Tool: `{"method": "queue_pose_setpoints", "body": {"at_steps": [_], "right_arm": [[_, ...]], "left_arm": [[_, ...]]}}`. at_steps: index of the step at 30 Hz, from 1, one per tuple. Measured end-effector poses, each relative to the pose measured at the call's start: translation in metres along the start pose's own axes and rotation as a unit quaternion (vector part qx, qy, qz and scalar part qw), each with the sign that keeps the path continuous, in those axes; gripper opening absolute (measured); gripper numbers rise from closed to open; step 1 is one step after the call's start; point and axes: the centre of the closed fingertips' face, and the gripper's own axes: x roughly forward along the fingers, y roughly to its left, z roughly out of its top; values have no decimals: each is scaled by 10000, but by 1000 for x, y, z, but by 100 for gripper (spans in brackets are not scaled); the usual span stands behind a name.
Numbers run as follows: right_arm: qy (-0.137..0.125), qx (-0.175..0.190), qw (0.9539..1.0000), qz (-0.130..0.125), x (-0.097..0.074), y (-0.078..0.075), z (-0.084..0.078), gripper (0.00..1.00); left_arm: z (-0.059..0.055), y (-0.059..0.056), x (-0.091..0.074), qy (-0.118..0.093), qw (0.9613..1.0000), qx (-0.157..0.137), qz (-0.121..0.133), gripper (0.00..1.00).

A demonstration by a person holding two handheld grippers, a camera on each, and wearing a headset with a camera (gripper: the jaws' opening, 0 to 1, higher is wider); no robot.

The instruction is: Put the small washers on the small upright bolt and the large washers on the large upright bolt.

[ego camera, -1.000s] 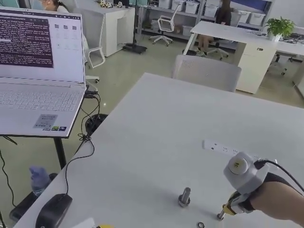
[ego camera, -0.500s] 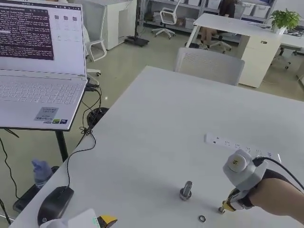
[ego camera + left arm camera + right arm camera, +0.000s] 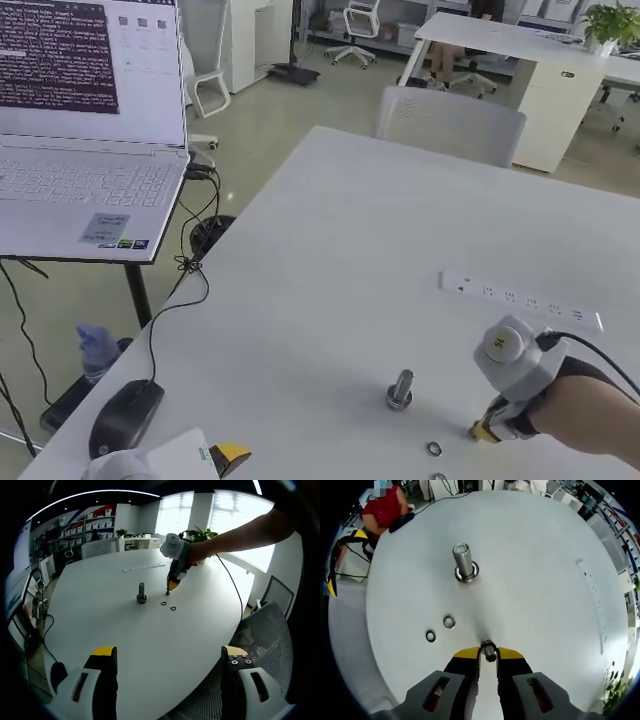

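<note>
Locked on with the right gripper: pressed together around the small bolt, upright on the white table; spotting the large bolt well beyond it in the right gripper view, upright too, with a wider ring at its foot; counting two loose washers lying flat between the bolts, near each other yet apart; over to the left gripper now, spread wide, hanging back at the table's edge, well apart from bolts and washers; beyond, in the head view, a power strip on the table and a laptop off to the side.
</note>
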Motion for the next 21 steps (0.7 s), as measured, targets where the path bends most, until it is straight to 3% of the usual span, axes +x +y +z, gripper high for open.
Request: {"method": "queue_pose_setpoints", "body": {"at_steps": [12,21], "right_arm": [[45,13,10000,-12,7,-2,-2,13],[64,54,10000,1,10,0,-7,13]], "left_arm": [[-4,1,2,62,10000,-29,1,85],[0,-2,3,3,10000,-65,-32,85]]}}
